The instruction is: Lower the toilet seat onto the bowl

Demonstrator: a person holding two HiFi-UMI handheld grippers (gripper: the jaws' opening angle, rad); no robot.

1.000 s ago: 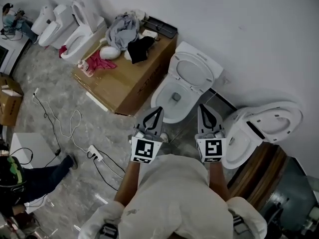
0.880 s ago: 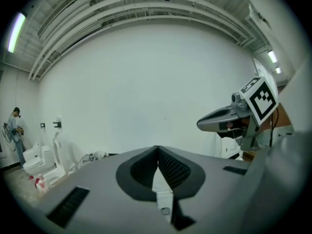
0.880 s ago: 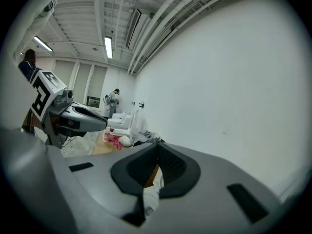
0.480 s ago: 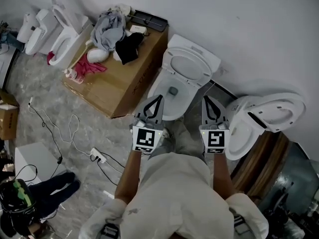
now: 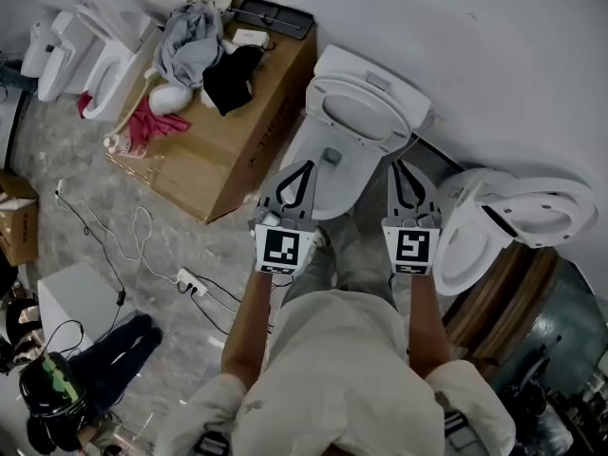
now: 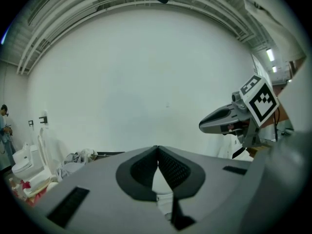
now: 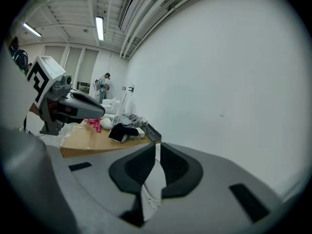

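Note:
A white toilet stands against the wall in the middle of the head view. Its seat (image 5: 367,112) is raised and leans back over the tank, and its bowl (image 5: 323,180) is uncovered below. My left gripper (image 5: 306,166) hovers over the bowl's left front rim, shut and empty, its tips touching (image 6: 157,148). My right gripper (image 5: 399,165) is just right of the bowl. Its jaws are opening, with a narrow gap (image 7: 157,147) and nothing between them. Each gripper view also shows the other gripper, the right (image 6: 233,119) and the left (image 7: 73,106).
A large cardboard box (image 5: 223,136) with clothes (image 5: 195,41) and a black tray (image 5: 275,15) stands left of the toilet. A second toilet (image 5: 503,226) stands close on the right. More toilets (image 5: 81,46) stand far left. A power strip (image 5: 190,281) with cables and a person's leg (image 5: 114,354) are on the floor.
Both grippers and the view have moved forward; the middle toilet is now closer and larger, with the gripper tips level with its bowl.

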